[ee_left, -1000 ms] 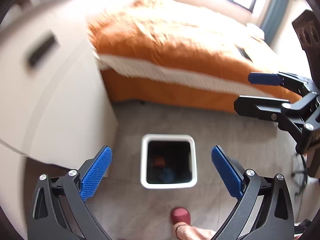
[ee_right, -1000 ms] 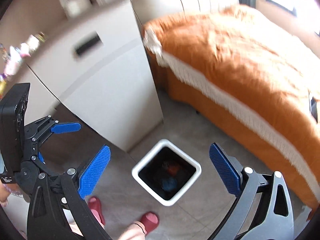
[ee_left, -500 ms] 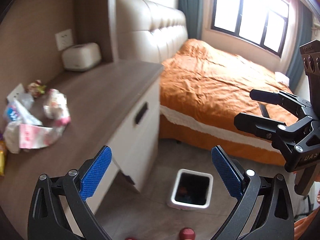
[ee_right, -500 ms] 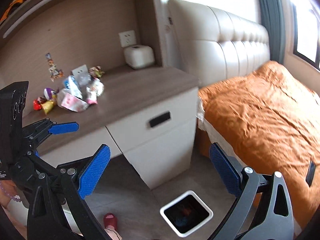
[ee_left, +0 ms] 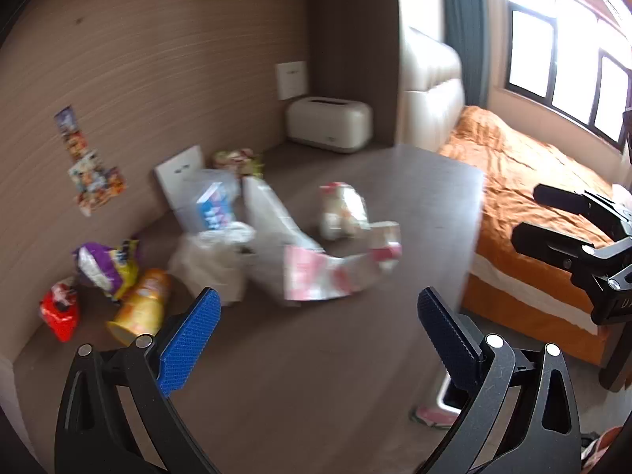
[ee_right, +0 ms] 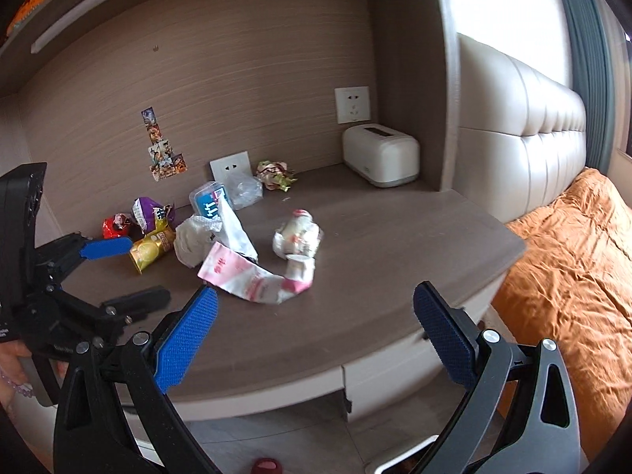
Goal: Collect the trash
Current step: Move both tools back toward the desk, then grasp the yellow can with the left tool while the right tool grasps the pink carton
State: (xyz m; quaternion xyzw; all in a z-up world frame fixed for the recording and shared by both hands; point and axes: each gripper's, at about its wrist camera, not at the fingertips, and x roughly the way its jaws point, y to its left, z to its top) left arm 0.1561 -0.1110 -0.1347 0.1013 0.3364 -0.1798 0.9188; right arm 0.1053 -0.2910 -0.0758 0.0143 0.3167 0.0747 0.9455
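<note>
Trash lies on the brown desk top (ee_right: 395,245): a pink and white wrapper (ee_right: 252,276), also in the left wrist view (ee_left: 328,272), a small white bottle (ee_right: 298,235), a crumpled white bag (ee_right: 193,239), a yellow packet (ee_right: 152,251), a purple packet (ee_right: 148,209), a red wrapper (ee_right: 116,226) and a blue-labelled tub (ee_right: 209,201). My left gripper (ee_left: 316,331) is open and empty, above the desk's near part. My right gripper (ee_right: 316,330) is open and empty, just short of the desk's front edge. The white bin's rim (ee_left: 444,389) peeks out below the desk.
A cream tissue box (ee_right: 381,154) stands at the desk's back right corner. An orange bed (ee_right: 572,252) lies to the right. Wall sockets (ee_right: 351,104) and stickers (ee_right: 164,158) are on the back wall. A drawer front (ee_right: 379,371) sits under the desk.
Both views have swung up from the white bin on the floor to the desk top with the trash. Both grippers stayed open and empty.
</note>
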